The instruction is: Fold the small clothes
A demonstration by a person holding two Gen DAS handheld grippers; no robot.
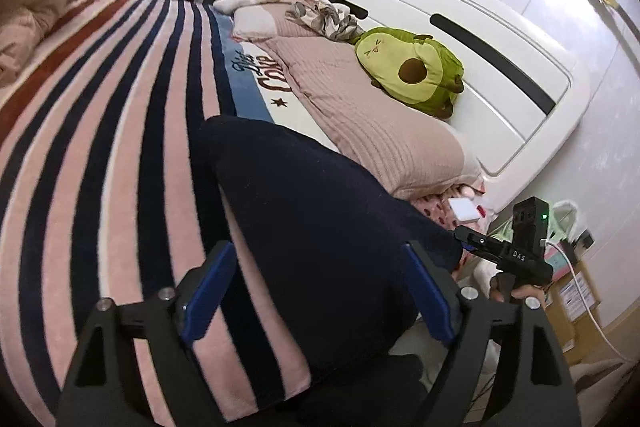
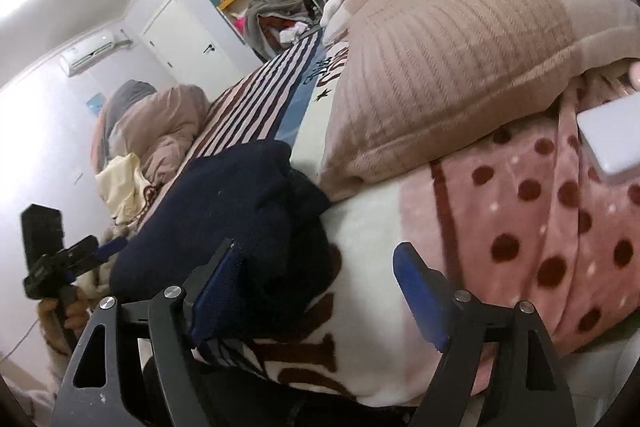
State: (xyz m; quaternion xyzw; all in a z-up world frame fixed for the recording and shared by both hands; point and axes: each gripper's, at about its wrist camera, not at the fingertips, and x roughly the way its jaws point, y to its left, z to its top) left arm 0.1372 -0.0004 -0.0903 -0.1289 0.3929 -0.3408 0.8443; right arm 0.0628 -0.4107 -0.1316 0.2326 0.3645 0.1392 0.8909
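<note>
Striped blanket point(image 1: 100, 131) across the left of the bed, pink, white and navy bands running away toward the far end. Left gripper point(image 1: 316, 291) low over the near edge of the bed, jaws wide apart, blue pads point(image 1: 210, 291) either side of the navy garment point(image 1: 304, 211) but pressing on nothing. Navy garment lying on the striped blanket near that edge, a rounded, doubled-over bundle rather than a flat spread; judged partly folded, with at least one fold already in and the outline not yet squared. Pink ribbed pillow point(image 1: 360, 115) beyond it toward the headboard, avocado plush point(image 1: 408, 67) resting on top. Right gripper point(image 2: 320, 287) further right, over the cream part of the blanket at the near edge, jaws likewise spread, nothing between them; left blue pad just beside the garment's dark edge, contact impossible to tell. Polka-dot blanket point(image 2: 540, 227) at the right edge of the bed, under the pillow's corner. Neither tool clamped on cloth, so apparently a release between folds. Probably left: a further fold or a smoothing, then setting the piece aside. Heap of other cloth at the far left of the bed, whether to be folded impossible to tell.
</note>
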